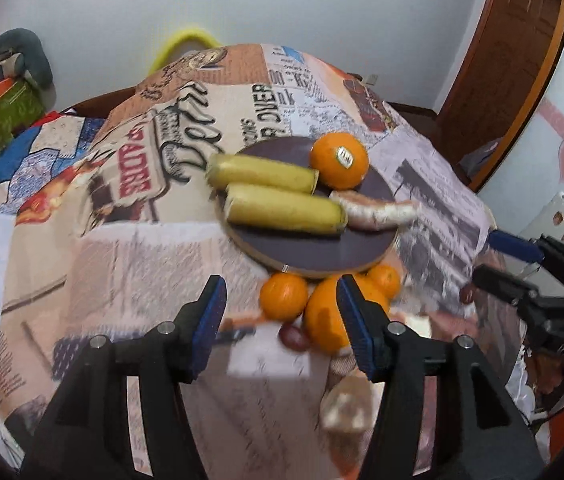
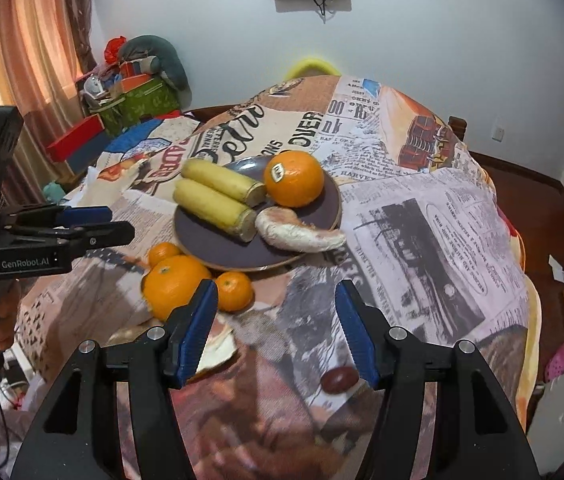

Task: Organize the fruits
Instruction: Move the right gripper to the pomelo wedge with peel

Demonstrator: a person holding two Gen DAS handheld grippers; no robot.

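A dark round plate (image 2: 218, 248) (image 1: 306, 252) holds two yellow corn cobs (image 2: 214, 204) (image 1: 282, 208), a big orange with a sticker (image 2: 294, 178) (image 1: 338, 164) and a pale sweet potato (image 2: 298, 232) (image 1: 378, 210). In front of the plate lie a big orange (image 2: 172, 284) (image 1: 324, 320) and two small tangerines (image 2: 236, 290) (image 1: 284, 296). A dark date (image 2: 338, 380) lies near my right gripper. My left gripper (image 1: 282, 328) is open and empty, just before the loose oranges. My right gripper (image 2: 276, 328) is open and empty, to the right of them.
The table wears a newspaper-print cloth (image 2: 422, 216). A pale peeled piece (image 2: 218, 348) (image 1: 346, 408) lies near the front. Another reddish date (image 1: 294, 338) sits by the big orange. Boxes and clutter (image 2: 130, 92) stand at the back left.
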